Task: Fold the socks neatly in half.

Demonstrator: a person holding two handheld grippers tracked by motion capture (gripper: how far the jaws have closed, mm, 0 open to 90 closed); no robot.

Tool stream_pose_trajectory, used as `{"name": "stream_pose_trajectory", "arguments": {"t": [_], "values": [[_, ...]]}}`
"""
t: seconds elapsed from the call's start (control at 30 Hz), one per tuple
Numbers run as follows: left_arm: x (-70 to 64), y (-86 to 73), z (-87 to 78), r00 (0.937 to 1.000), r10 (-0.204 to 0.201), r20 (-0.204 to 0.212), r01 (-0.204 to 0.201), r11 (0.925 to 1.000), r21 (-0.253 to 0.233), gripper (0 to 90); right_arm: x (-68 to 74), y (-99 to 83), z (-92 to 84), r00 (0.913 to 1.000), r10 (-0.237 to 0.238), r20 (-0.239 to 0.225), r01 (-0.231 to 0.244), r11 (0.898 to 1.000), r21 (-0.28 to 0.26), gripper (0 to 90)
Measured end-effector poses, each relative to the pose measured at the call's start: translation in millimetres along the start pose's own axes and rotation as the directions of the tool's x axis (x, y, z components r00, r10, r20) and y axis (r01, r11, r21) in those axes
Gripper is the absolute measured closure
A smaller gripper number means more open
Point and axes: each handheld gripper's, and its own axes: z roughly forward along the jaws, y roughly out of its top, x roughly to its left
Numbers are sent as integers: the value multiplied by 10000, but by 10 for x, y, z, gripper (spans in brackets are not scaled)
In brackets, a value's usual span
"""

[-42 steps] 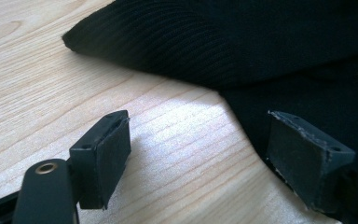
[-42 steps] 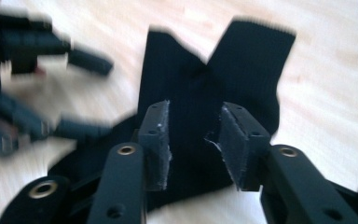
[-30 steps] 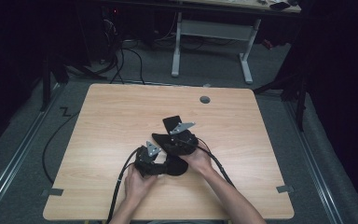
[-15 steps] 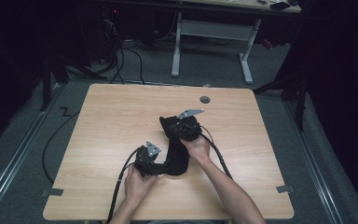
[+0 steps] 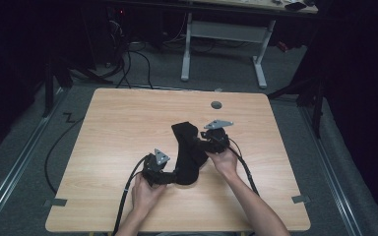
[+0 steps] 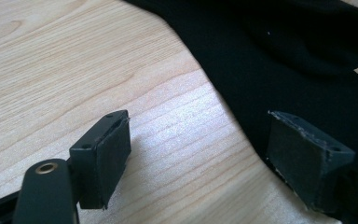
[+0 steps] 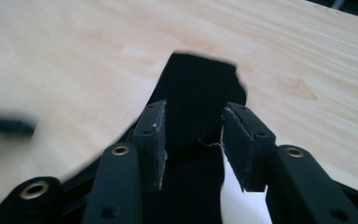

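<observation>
While the black sock [image 5: 187,152] lies stretched on the counter [image 5: 113,128], its long axis runs from the near end, by the left hand-held gripper [image 5: 166,177], up and away to the ribbed cuff at the far end, just beyond the right hand-held gripper [image 5: 203,145]. Both of the 2 tools sit at the sock, 1 at each end, so neither has far to go; the right is the nearer to the cuff, the left to the rounded near end.

Seen in the right gripper view, the right hand-held gripper [image 7: 191,144] stands partly parted, its jaws having just been opening, with the sock [image 7: 200,93] running under and between them; the pads [image 7: 154,140] do not look pressed on the fabric, so I judge it released.

Seen in the left gripper view, the left hand-held gripper [image 6: 205,158] is spread wide and grasps nothing: 1 pad [image 6: 105,154] is over bare wood, the other rests at the edge of the sock [image 6: 298,60].
</observation>
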Motion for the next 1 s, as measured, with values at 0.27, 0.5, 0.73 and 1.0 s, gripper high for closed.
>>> {"name": "stream_pose_trajectory", "arguments": {"t": [0.27, 0.5, 0.73, 1.0], "values": [[-2, 1, 1, 10000, -18, -13, 18, 10000, 1, 222, 186, -499, -224, 9947, -645, -803, 691, 9961, 556, 566], [-1, 1, 0, 10000, -12, -8, 12, 10000, 5, 222, 318, -575, -123, 9897, -963, -1063, 1059, 9904, 886, 633], [-2, 1, 1, 10000, -9, 1, 9, 10000, -1, 224, 329, -498, -156, 9879, -1312, -826, 1374, 9877, 743, 889], [-3, 1, 1, 10000, -9, -1, 9, 10000, -2, 224, 311, -189, -372, 9851, -1624, -566, 1637, 9864, 180, 889]]}}
